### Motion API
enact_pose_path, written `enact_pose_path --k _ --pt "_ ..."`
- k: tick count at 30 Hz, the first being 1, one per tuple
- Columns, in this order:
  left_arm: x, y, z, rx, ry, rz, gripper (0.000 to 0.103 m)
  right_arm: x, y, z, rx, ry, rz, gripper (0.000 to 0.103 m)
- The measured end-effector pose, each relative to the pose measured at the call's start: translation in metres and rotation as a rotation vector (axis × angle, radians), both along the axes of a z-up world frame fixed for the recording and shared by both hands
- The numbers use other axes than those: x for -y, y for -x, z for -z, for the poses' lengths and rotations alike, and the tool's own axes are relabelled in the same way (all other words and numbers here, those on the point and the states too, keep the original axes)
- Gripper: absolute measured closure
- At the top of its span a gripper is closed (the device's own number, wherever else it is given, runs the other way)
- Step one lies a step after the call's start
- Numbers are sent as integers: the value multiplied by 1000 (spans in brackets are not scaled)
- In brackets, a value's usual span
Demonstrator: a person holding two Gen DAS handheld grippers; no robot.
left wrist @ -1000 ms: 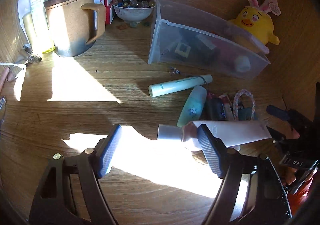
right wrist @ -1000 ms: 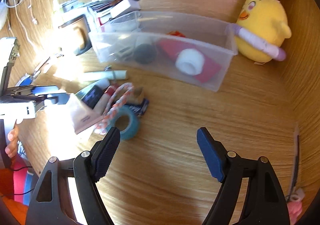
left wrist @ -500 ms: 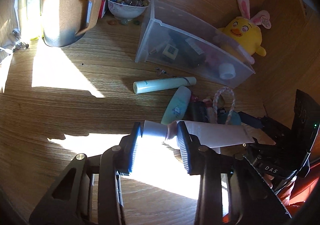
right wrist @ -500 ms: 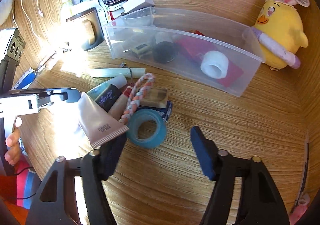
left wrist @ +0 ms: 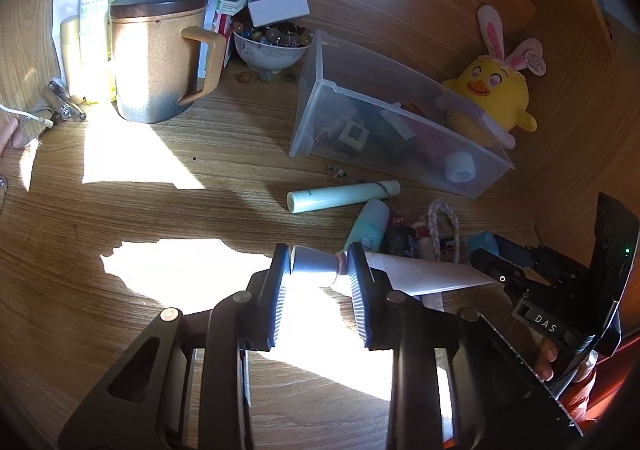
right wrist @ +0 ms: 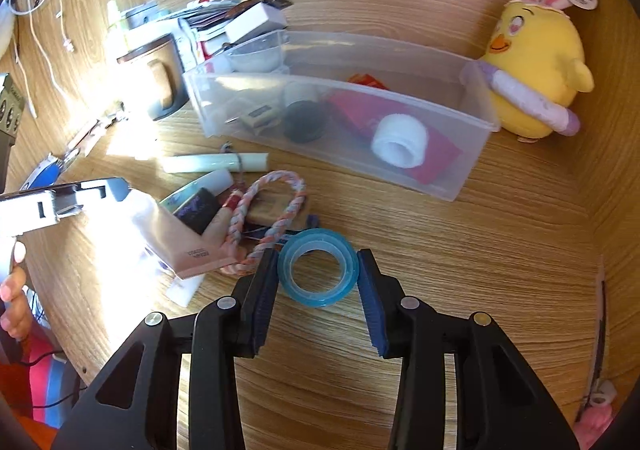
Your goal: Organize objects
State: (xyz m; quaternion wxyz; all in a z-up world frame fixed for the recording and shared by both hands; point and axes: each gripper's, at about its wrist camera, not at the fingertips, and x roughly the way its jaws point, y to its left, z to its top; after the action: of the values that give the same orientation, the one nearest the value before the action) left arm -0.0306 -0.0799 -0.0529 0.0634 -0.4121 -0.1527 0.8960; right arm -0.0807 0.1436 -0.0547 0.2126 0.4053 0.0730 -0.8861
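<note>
Left wrist view: on the worktop [left wrist: 120, 210] we see the clear bin [left wrist: 400, 142], half filled, well beyond the loose clutter. We are in the pick-up step. Our left hand-held gripper [left wrist: 318, 278] has just been closing and pinches the cap end of the white tube [left wrist: 420, 270]. The right hand-held gripper [right wrist: 318, 270], also just closing, brackets the blue tape roll [right wrist: 318, 270], its pads about touching. Next, we judge, both must lift clear and carry to the bin.

white tube [left wrist: 400, 270], blue tape roll [right wrist: 318, 268], flat on desk
</note>
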Motion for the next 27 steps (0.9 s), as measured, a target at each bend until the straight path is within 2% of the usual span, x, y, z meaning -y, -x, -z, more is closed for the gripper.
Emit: enact_pose_path --k 1,2,3,8,10,13,15,17,18,23,25,27 --pt "1 0 -2 -5 0 -4 76 -3 1 -1 -3 1 9 67" --pt "1 0 -4 -10 -3 -4 94 -6 2 -3 -6 3 17 67" --pt "0 2 -5 -7 3 2 103 -7 2 -4 -8 5 22 67" --pt "-7 10 -2 2 26 14 103 -16 5 -11 -28 22 44 67" --pt "-9 10 0 24 3 44 103 -16 5 -12 -31 21 45 67" --pt "-17 7 2 37 13 65 99 -18 4 -12 -33 18 51 67" --pt "-21 4 4 59 20 92 85 -20 4 -12 -35 20 59 67" --pt "-21 2 7 74 -15 102 56 -23 6 -13 -31 25 67 67" --pt "-21 1 9 81 -29 98 52 -25 7 -13 -31 25 71 67" --pt "-19 6 20 120 -92 100 51 -29 9 -13 -26 30 84 67" --pt "-20 7 20 107 -97 99 51 -27 8 -11 -21 30 81 67" --pt "-24 9 21 98 -101 118 63 -24 6 -9 -15 29 70 67"
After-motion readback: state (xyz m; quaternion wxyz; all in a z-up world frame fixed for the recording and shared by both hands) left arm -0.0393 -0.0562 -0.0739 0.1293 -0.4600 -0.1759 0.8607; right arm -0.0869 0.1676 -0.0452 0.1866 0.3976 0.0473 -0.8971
